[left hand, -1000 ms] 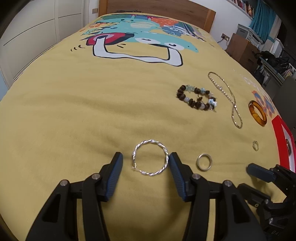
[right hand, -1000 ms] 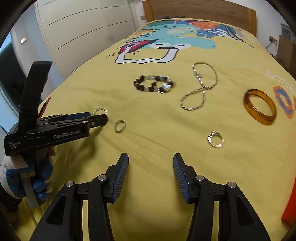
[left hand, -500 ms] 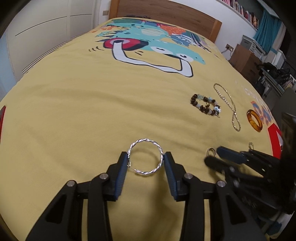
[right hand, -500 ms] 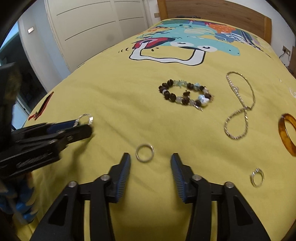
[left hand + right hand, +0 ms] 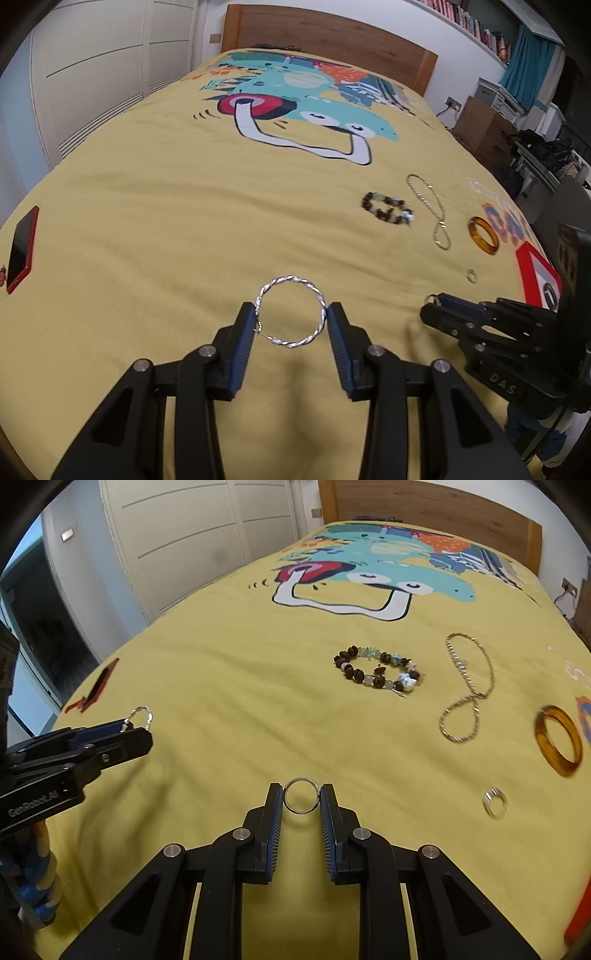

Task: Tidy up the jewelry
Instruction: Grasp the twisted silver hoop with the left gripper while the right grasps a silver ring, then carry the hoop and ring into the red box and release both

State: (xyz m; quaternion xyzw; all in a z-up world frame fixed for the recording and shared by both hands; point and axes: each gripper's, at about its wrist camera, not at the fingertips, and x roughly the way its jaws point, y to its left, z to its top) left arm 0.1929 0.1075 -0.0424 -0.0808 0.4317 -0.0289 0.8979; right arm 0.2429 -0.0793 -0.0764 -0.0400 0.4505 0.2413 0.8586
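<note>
- Bedroom setup: yellow bedspread with a big cartoon print, wooden headboard at the far end, white wardrobe doors off to the side.
- Left tongs are clamped on a twisted silver hoop, pads pressing on both sides of it, held above the bed.
- Right tongs have just been closing and now pinch a plain silver ring between the tips.
- Rest of the jewelry lies on the bedspread further out: beaded bracelet, chain looped beside it, amber bangle, and a small ring nearer the tongs.
- Red phone near the left edge of the bed.
</note>
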